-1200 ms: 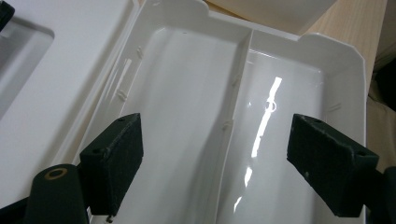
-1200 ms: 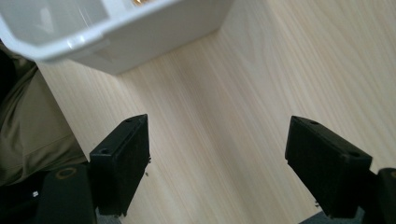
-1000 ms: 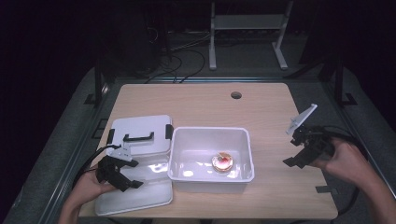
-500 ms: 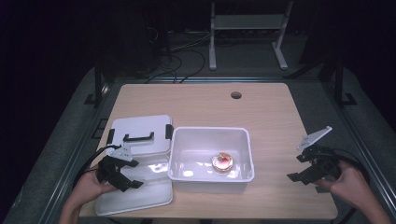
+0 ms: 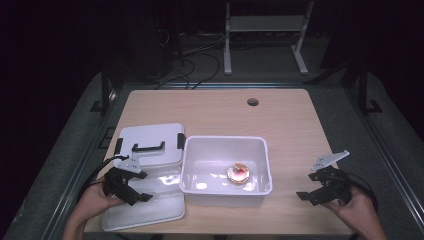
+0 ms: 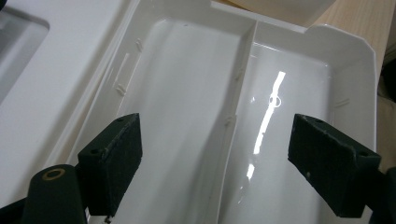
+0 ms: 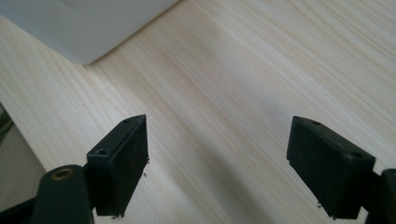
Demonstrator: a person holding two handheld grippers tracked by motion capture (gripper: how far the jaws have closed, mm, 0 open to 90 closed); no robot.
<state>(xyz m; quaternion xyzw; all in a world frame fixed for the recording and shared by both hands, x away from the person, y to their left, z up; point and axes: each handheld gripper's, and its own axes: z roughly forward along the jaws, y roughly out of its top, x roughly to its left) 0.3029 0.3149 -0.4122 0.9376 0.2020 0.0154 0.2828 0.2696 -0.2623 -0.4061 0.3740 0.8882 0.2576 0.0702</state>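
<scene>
White divided tray [image 5: 150, 200], glossy, flat at table's near-left corner, touching white bin [image 5: 226, 170]

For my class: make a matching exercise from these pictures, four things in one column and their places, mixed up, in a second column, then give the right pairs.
Things:
1. lid with black handle
2. small round food item
3. left gripper
4. right gripper

Places:
A. over the divided tray
B. inside the white tub
C. above bare table, right of the tub
D. flat on the table, left of the tub

Pairs: 1-D, 2-B, 3-A, 4-C
</scene>
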